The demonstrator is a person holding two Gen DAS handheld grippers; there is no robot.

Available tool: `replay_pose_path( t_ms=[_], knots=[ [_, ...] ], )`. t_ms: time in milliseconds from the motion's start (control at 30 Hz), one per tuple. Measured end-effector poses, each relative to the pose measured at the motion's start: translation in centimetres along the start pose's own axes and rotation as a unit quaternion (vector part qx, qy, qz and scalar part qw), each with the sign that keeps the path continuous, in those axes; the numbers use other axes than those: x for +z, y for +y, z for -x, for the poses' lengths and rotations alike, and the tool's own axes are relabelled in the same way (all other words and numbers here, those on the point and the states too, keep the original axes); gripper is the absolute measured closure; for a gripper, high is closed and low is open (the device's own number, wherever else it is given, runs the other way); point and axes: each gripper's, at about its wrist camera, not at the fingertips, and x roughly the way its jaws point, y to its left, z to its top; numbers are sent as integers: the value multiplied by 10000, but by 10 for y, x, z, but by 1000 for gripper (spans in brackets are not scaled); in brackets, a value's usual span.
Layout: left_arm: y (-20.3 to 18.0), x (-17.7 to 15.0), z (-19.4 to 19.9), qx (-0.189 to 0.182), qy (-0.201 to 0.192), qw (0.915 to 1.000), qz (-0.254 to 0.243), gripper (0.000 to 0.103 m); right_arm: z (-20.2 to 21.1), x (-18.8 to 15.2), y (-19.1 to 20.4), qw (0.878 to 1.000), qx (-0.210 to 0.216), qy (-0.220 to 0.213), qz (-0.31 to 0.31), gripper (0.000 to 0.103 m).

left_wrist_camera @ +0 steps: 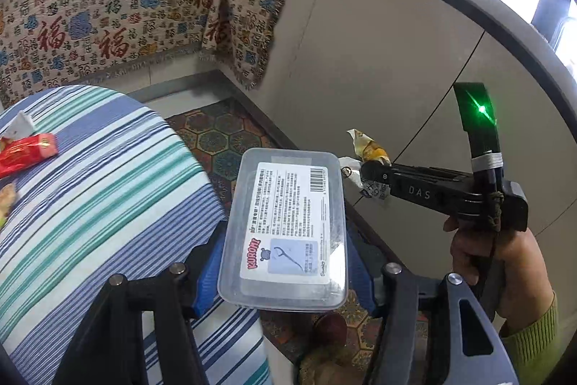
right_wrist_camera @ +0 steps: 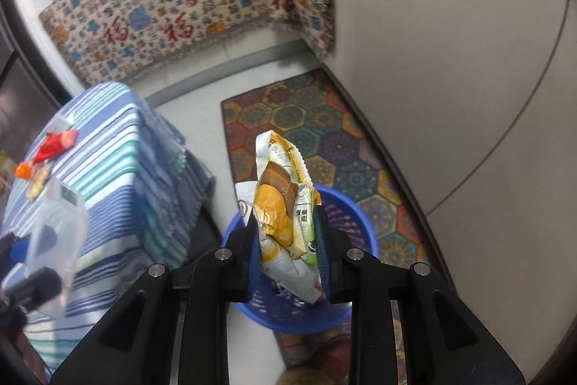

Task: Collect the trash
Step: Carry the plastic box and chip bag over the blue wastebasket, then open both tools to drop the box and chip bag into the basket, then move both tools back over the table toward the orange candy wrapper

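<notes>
Left gripper [left_wrist_camera: 285, 262] grips one box [left_wrist_camera: 288, 233]

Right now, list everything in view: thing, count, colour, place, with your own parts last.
Clear plastic box: 1, transparent with a white label, held between the left gripper's jaws.
Snack wrapper: 1, yellow, white and green, clamped in the right gripper's jaws above the basket.
Basket: 1, blue, on the floor below the wrapper.
Red packet: 1, red, on the striped cloth.
Striped cloth: 1, blue, teal and white, covering a table.
Patterned throw: 1, cream with red characters and blue flowers, draped at the back.
Floor mat: 1, multicoloured hexagons, beside the grey cabinet.
Left gripper: 1, black with blue pads.
Right gripper: 1, black.
Hand: 1, green sleeve, holding the right gripper.
</notes>
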Motion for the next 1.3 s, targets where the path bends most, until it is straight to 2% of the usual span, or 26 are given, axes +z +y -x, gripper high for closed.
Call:
replay_pose_path(
  t_ms=[300, 367, 400, 433, 500, 567, 733, 867, 967, 1033, 1100, 1167, 1233, 1300],
  knots=[
    [-23, 3, -77, 87, 403, 9989, -200, 41, -13, 6, -32, 9996, -16, 16, -298, 75],
    [-26, 2, -89, 124, 404, 9987, -275, 41, -16, 8, -35, 9992, 5, -23, -387, 69],
    [-27, 2, -96, 150, 392, 9986, -309, 40, -16, 9, -37, 9990, 24, -68, -431, 59],
    [-28, 3, -103, 182, 422, 9984, -333, 40, -16, 9, -37, 9988, 31, -105, -477, 54],
    [-29, 5, -119, 273, 590, 9973, -326, 33, -11, 11, -40, 9979, 7, -237, -604, 51],
    [-26, 7, -125, 295, 600, 9975, -228, 33, -4, 14, -41, 9969, -13, -386, -681, 50],
    [-24, 6, -98, 211, 350, 9991, -91, 33, 12, 16, -36, 9947, -115, -739, -702, 34],
    [-11, -6, -45, 298, 49, 9994, -146, 33, 21, 16, -14, 9948, -259, -872, -464, 22],
    [7, -28, 1, 493, -81, 9987, -141, 33, 28, 11, 19, 9952, -162, -955, -126, 17],
    [28, -48, 27, 740, -83, 9972, -42, 28, 30, 3, 54, 9955, 9, -922, 229, 15],
    [57, -70, 50, 1092, -8, 9939, 125, 27, 30, -10, 100, 9939, 301, -804, 689, 14],
    [89, -89, 68, 1437, 103, 9889, 374, 27, 29, -25, 146, 9895, 667, -634, 1110, 14],
    [120, -104, 85, 1727, 120, 9831, 602, 27, 27, -47, 200, 9790, 1122, -434, 1646, 14],
    [149, -114, 98, 2030, 110, 9756, 834, 27, 20, -65, 242, 9684, 1285, -284, 2117, 14]
  ],
)
